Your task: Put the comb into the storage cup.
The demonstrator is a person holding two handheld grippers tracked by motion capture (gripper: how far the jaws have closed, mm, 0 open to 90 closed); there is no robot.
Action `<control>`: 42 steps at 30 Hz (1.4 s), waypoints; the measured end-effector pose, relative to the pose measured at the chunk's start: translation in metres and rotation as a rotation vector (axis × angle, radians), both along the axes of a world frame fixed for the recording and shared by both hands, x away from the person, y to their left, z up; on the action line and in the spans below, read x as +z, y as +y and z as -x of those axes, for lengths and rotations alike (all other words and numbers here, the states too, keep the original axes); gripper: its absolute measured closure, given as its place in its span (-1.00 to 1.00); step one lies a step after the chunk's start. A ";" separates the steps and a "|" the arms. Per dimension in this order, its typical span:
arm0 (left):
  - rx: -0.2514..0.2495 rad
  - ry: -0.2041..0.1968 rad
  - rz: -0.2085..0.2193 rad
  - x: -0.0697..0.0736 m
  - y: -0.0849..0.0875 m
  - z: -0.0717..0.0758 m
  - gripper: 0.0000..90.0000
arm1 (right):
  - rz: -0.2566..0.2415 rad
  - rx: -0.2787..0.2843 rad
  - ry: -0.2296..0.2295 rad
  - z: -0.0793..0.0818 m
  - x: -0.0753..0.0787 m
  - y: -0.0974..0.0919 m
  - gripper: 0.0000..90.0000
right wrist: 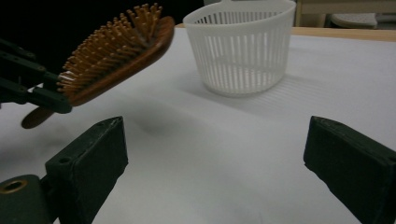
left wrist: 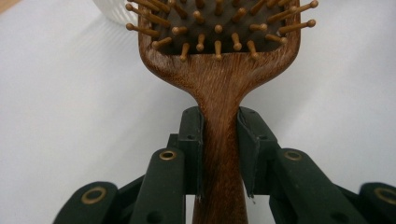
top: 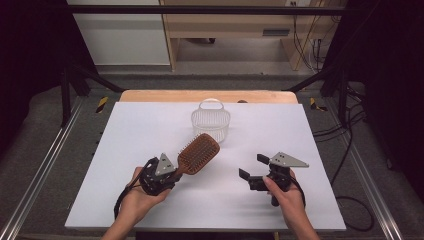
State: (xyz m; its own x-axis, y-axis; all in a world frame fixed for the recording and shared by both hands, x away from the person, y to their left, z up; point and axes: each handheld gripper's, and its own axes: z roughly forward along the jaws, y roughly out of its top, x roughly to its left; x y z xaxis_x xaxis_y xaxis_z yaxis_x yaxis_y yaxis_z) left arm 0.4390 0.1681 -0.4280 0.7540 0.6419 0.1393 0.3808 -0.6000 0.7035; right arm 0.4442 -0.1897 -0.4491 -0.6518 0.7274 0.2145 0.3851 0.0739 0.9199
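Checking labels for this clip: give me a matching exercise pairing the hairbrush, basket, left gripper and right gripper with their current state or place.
Column 1:
1. hairbrush
2. basket
3. left gripper
4. right gripper

Column 2:
A. jaws wide apart, holding nothing
B. standing at the far middle of the white board
C. held off the table by its handle
D. shut on a wooden handle

Pairs: 1-C, 2-B, 3-D, 4-A

A white tabletop (top: 150,125) carries the scene, a strip of bare wood showing along its far edge. On it stands a white slatted basket (top: 210,120) (upright, with a loop handle at the rim), ahead of the left claw (top: 176,173) and forward-left of the right claw (top: 253,166). Beyond the tabletop — well past both claws — stand a pale wooden cabinet (top: 230,22) and a white panel (top: 120,35), with loose black cables (top: 306,45) hanging at the right, over grey floor.
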 end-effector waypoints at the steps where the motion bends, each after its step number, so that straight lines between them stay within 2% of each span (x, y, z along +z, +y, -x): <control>1: -0.002 -0.001 0.004 0.000 -0.001 0.000 0.61 | -0.003 0.011 0.002 0.000 0.001 0.003 -0.85; 9: -0.021 -0.042 0.035 -0.003 -0.012 0.001 0.61 | -0.028 0.084 0.041 -0.004 0.002 0.023 -0.85; 19: -0.043 -0.084 0.057 -0.002 -0.021 0.005 0.61 | -0.094 0.145 0.073 -0.008 0.005 0.047 -0.82; 30: -0.041 -0.135 0.096 0.004 -0.023 0.011 0.61 | -0.188 0.193 0.076 -0.018 0.020 0.073 -0.70; 42: -0.040 -0.156 0.114 0.006 -0.022 0.014 0.61 | -0.203 0.211 0.069 -0.021 0.030 0.083 -0.59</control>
State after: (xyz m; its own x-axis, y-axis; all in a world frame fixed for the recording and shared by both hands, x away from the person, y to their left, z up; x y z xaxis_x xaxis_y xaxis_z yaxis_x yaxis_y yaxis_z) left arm 0.4250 0.1459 -0.4223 0.7541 0.6304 0.1843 0.2395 -0.5252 0.8166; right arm 0.4652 -0.1065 -0.4191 -0.7630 0.5152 0.3904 0.4428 -0.0233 0.8963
